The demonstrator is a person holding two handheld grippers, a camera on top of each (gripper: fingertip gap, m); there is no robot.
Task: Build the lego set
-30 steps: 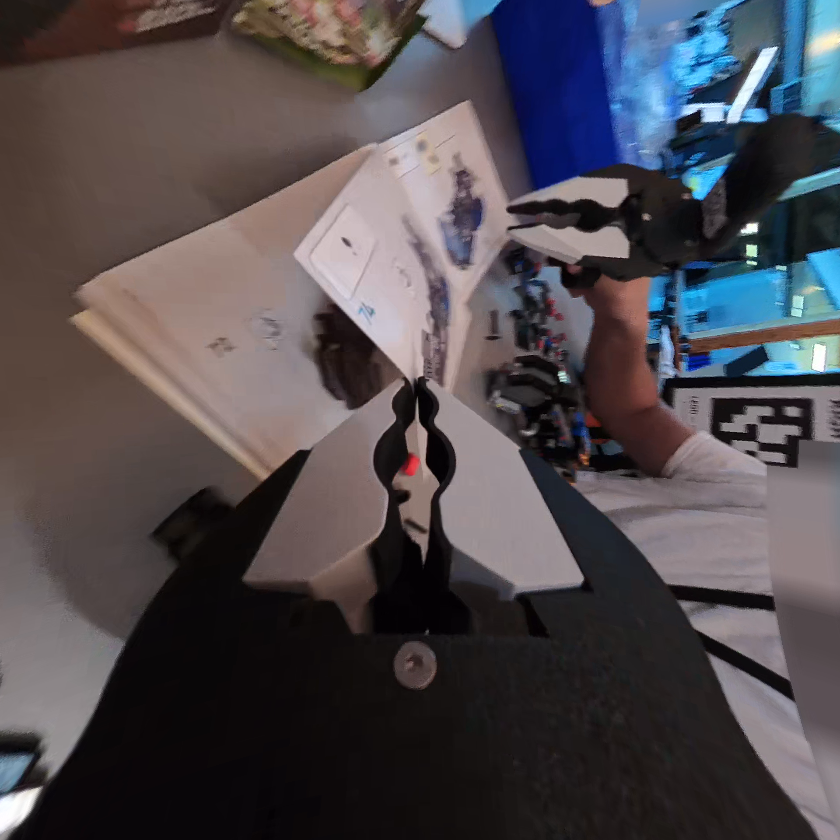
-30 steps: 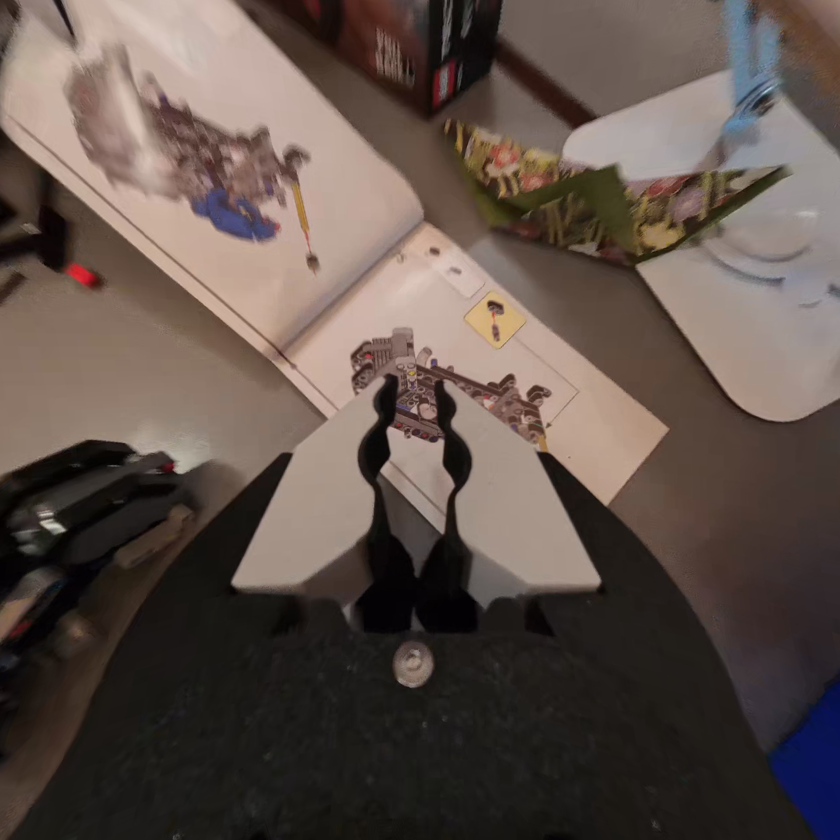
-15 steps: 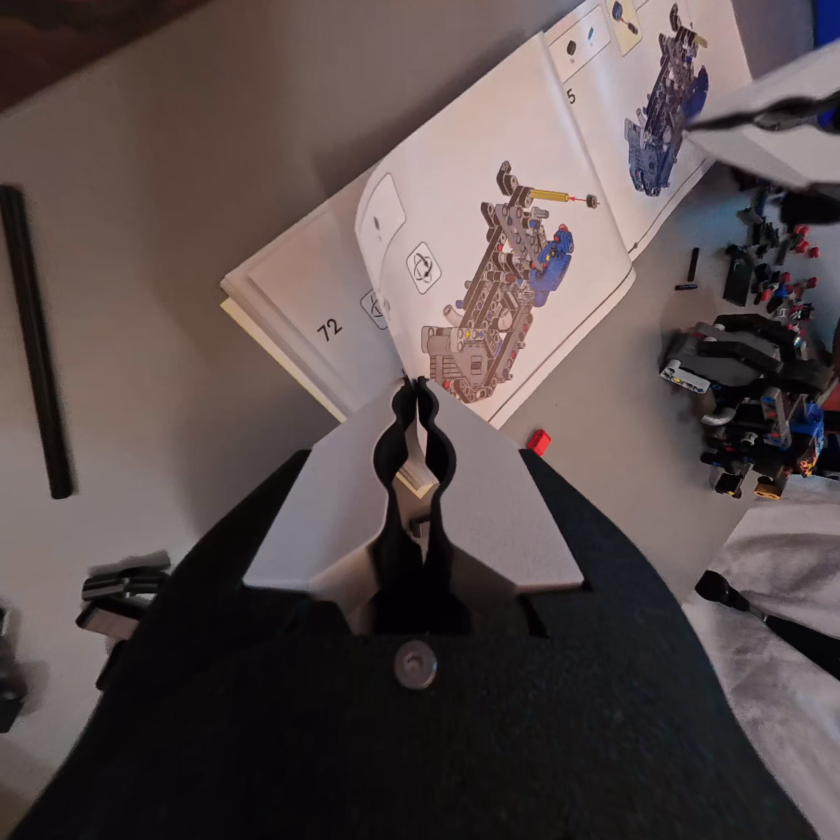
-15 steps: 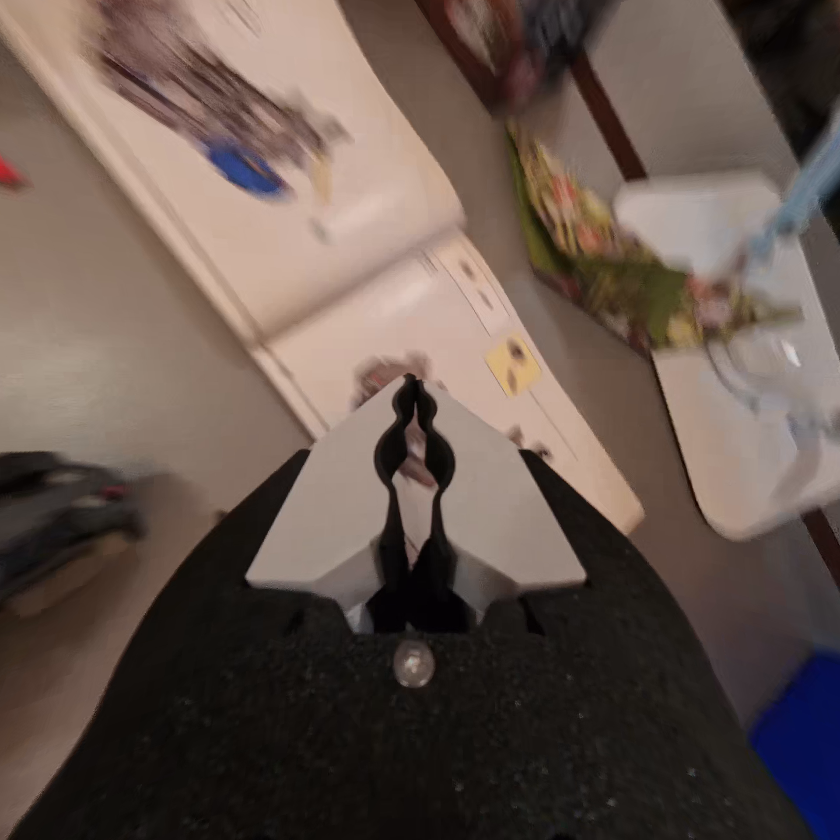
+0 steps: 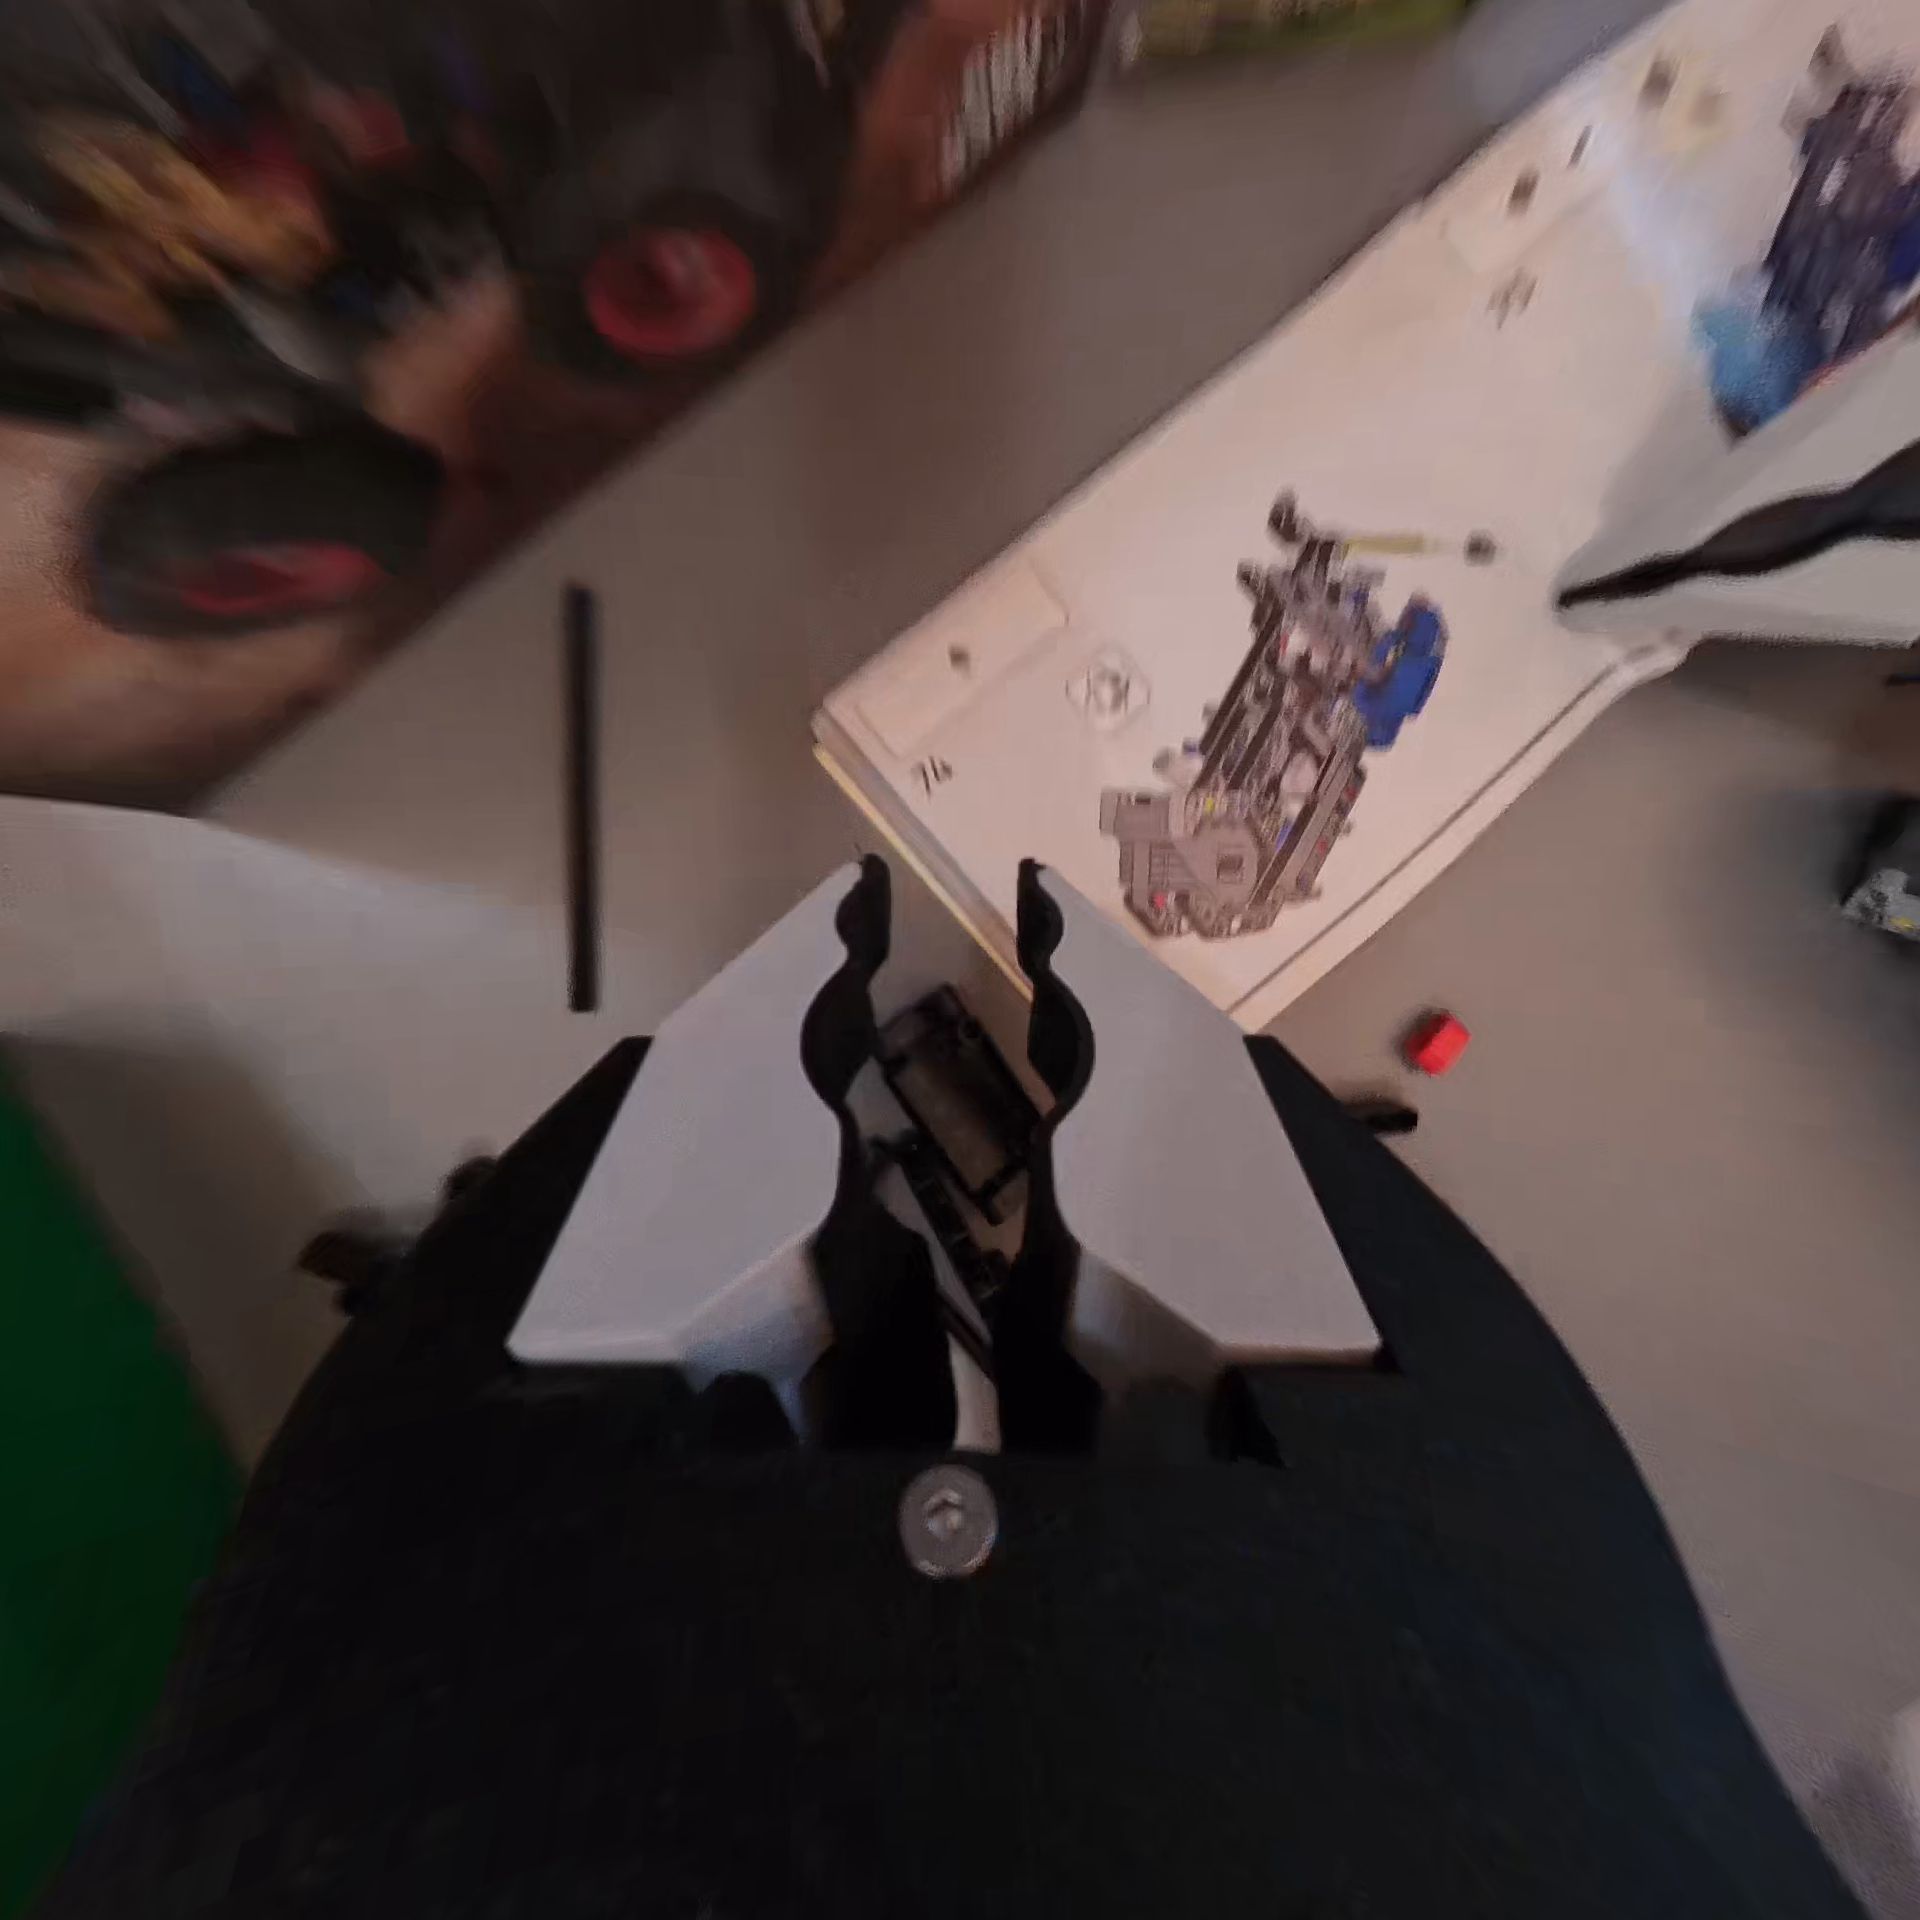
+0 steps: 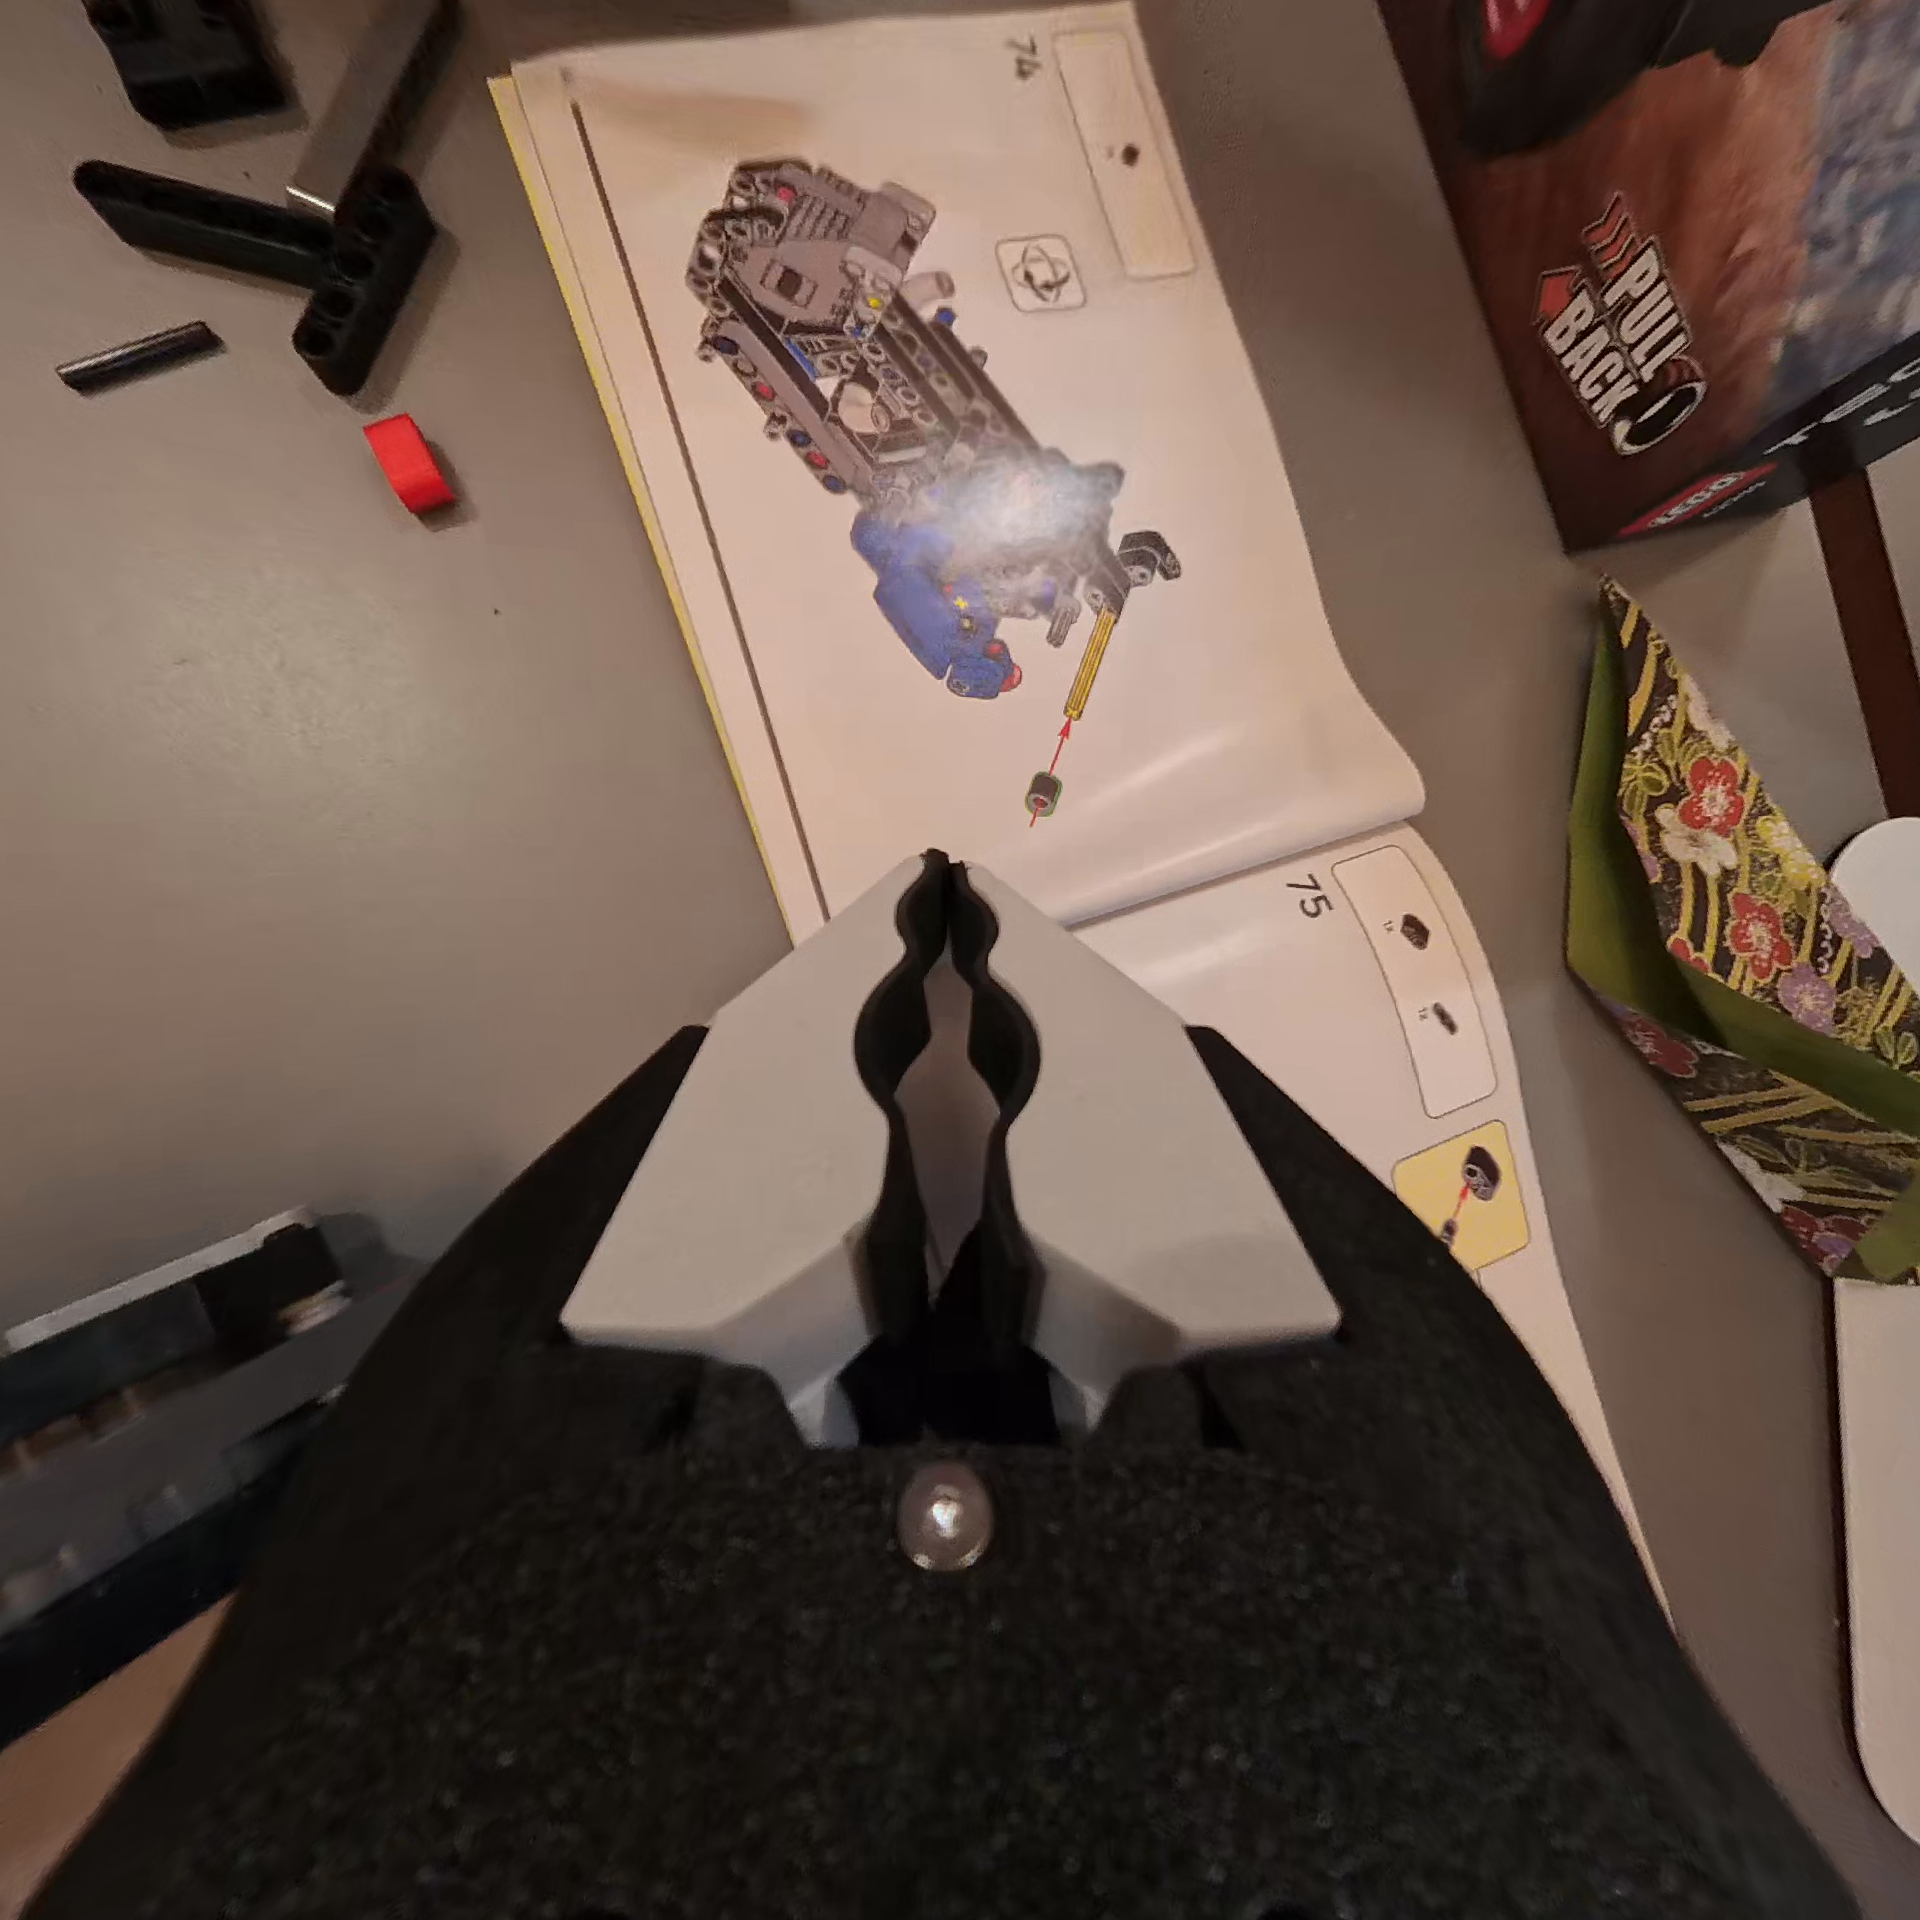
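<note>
The left gripper (image 5: 948,883) hangs over the grey tabletop (image 5: 779,540) with its two black wavy-edged fingers spread apart, gripping nothing; between them, down on the table, lies a black studded lego piece (image 5: 951,1101), though the blur hides whether anything touches it. Just beyond sits the open white instruction booklet (image 5: 1247,582), and a small red lego piece (image 5: 1436,1039) lies near its lower corner. A thin black rod (image 5: 580,800) rests to the left, with the dark printed set box (image 5: 436,260) farther back. Over on the other side, the right gripper (image 6: 948,858) is clenched, tips meeting, nothing visible between them, poised right at the booklet's (image 6: 935,416) near edge. A black lego beam assembly (image 6: 312,249) and that red piece (image 6: 407,462) lie left of the pages; a green floral paper box (image 6: 1725,966) stands on the right.
</note>
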